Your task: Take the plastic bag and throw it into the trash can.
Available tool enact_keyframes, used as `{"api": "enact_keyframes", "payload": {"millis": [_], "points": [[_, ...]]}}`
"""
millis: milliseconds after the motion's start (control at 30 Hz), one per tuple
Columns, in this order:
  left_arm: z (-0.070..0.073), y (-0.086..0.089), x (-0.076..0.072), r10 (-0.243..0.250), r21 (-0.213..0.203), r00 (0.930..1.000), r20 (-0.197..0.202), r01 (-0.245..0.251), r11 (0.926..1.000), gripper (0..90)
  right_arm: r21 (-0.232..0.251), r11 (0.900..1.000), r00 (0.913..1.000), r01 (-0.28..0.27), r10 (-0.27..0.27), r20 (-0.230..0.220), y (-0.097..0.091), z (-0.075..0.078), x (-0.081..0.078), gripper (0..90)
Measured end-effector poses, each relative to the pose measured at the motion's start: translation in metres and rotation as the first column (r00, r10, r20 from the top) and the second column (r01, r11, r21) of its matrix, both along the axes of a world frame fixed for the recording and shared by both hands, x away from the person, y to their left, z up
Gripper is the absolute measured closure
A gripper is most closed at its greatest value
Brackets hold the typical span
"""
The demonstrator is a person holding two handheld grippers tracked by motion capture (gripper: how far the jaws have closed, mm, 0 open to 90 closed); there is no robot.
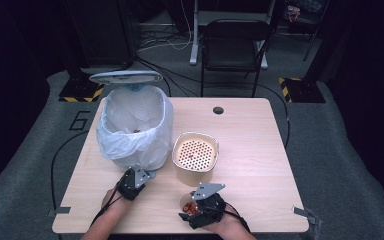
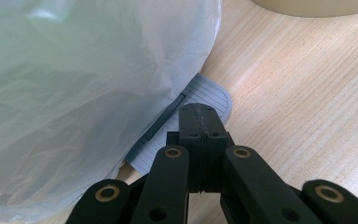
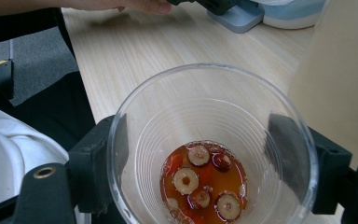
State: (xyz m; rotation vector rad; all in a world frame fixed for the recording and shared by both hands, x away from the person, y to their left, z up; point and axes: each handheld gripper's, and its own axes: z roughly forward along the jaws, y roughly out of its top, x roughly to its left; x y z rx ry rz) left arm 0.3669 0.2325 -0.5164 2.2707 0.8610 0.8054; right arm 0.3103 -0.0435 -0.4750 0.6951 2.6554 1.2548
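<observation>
At the table's near edge | my left gripper [image 1: 139, 175], jaws closed, rests on the grey ribbed pedal [image 2: 200, 100] of the white-bagged bin [image 1: 135, 125] | my right gripper [image 1: 192, 209] clamps the clear plastic cup [image 3: 212, 149] of amber liquid and sliced fruit beside the beige perforated strainer pot [image 1: 195, 156].

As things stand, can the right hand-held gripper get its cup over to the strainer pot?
Probably yes. The right hand-held gripper is clamped around the clear cup, and the strainer pot stands just beyond it with bare table between. The left hand-held gripper sits off by the bin's pedal.
</observation>
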Motion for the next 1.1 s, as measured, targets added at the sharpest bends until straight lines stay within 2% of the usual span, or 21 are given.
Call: {"api": "enact_keyframes", "payload": {"millis": [200,333,400,533,567,700,867,1100], "points": [[0.000,0.000,0.000,-0.002,0.000,1.0000,0.000,0.002,1.0000,90.0,-0.030,0.9993,0.9997,-0.024,0.024,-0.001,0.001,-0.004,0.000,24.2],[0.000,0.000,0.000,-0.003,0.001,1.0000,0.001,0.003,1.0000,90.0,-0.037,0.9992,0.9999,-0.014,0.014,0.003,0.003,-0.004,-0.001,26.2],[0.000,0.000,0.000,-0.003,0.001,1.0000,0.002,0.003,1.0000,90.0,-0.045,0.9985,0.9992,-0.033,0.034,0.022,0.002,-0.004,0.000,27.5],[0.000,0.000,0.000,-0.003,0.002,1.0000,0.002,0.003,1.0000,90.0,-0.056,0.9980,0.9991,-0.031,0.032,0.029,0.001,-0.003,0.000,29.1],[0.000,0.000,0.000,-0.003,0.001,1.0000,0.002,0.003,1.0000,90.0,-0.049,0.9986,0.9993,-0.022,0.023,0.029,0.000,-0.002,0.000,32.4],[0.000,0.000,0.000,-0.006,0.010,1.0000,0.001,0.006,0.9999,90.0,-0.037,0.9993,0.9995,-0.006,0.008,0.032,-0.006,0.001,0.002,32.1],[0.000,0.000,0.000,-0.005,0.009,1.0000,0.002,0.005,0.9999,90.0,-0.021,0.9985,0.9980,0.051,-0.051,0.039,-0.024,0.007,0.008,32.4],[0.000,-0.001,0.000,0.000,0.012,0.9999,0.014,0.000,0.9999,90.0,-0.026,0.9897,0.9886,0.141,-0.139,0.058,-0.054,0.011,0.018,32.4]]}}
